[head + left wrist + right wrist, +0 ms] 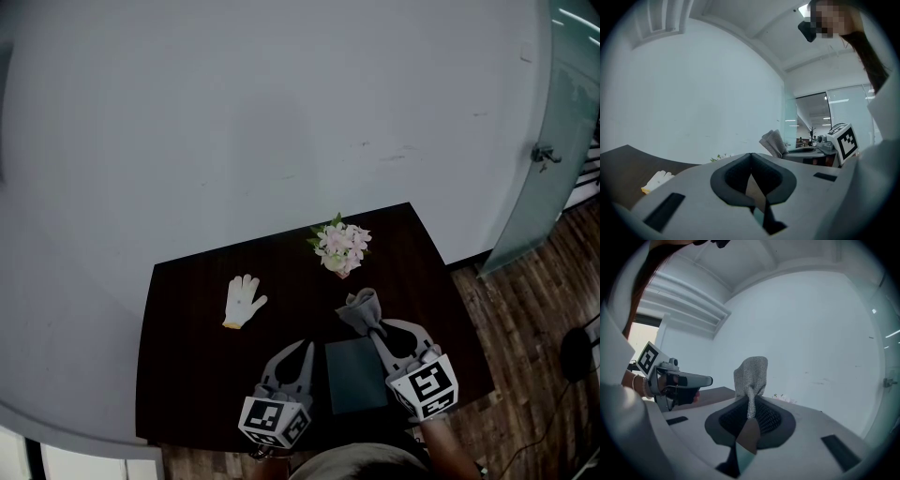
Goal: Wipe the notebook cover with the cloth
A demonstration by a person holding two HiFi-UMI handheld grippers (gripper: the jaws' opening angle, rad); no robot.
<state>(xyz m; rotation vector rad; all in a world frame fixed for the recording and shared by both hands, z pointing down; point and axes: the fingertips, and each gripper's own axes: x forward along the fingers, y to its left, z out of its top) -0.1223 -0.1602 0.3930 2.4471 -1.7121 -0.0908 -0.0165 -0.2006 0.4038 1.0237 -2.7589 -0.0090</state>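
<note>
A dark notebook [355,375] lies flat near the front edge of the dark table [187,366], between my two grippers. My right gripper [372,324] is shut on a grey cloth [361,308], held up just past the notebook's far right corner. In the right gripper view the cloth [751,377] sticks up from the closed jaws [750,408]. My left gripper [305,349] is shut with nothing in it, just left of the notebook. Its tips [751,157] meet in the left gripper view, where the cloth [773,142] shows to the right.
A small bunch of pink and white flowers [340,247] stands at the back of the table. A white work glove [243,300] lies to the left. A pale wall rises behind the table. A glass door [548,141] and wooden floor [525,319] are on the right.
</note>
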